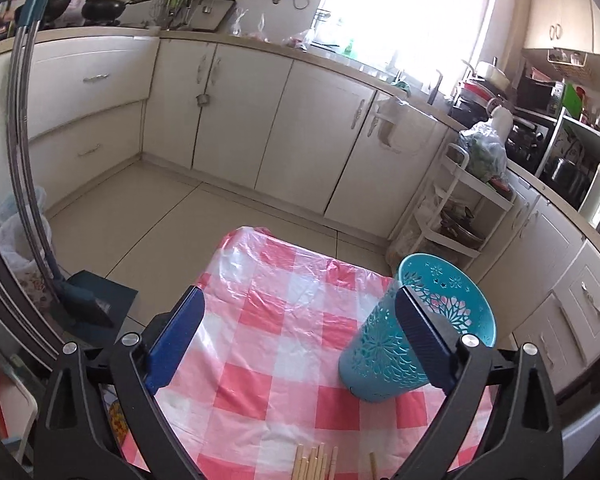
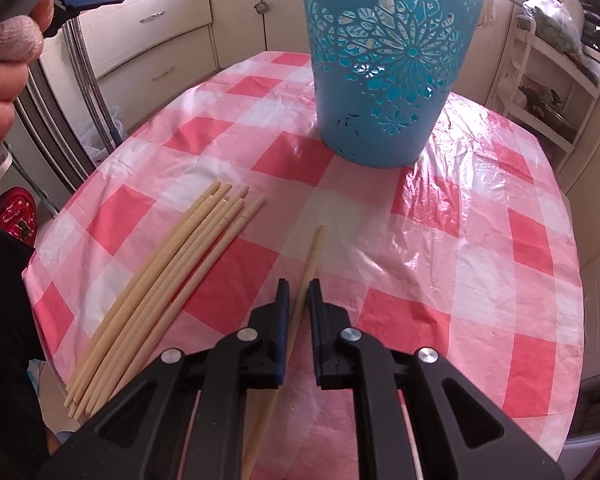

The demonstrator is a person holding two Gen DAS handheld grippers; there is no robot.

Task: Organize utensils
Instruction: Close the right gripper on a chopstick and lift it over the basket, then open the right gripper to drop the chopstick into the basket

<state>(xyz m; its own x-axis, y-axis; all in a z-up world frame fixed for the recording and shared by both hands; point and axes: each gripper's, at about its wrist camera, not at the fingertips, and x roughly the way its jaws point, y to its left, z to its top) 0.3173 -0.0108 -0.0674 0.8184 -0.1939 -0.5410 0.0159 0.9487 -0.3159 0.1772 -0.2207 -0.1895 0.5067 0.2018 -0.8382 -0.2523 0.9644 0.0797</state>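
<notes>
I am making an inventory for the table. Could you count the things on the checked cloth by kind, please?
Loose chopsticks in the bundle: 7, as far as the overlap lets me tell
Single chopstick between the right gripper's fingers: 1
Teal holder, standing upright: 1
Total: 9

Your left wrist camera looked forward and down over the desk [image 1: 260, 360] toward the kitchen cabinets [image 1: 292, 128], the holder [image 1: 400, 344] beside its tool's right finger. Your right wrist camera sat nearer the desk [image 2: 460, 240], pitched steeply, the holder [image 2: 388, 60] ahead. Both views shared desk, holder and chopsticks [image 2: 172, 276].
</notes>
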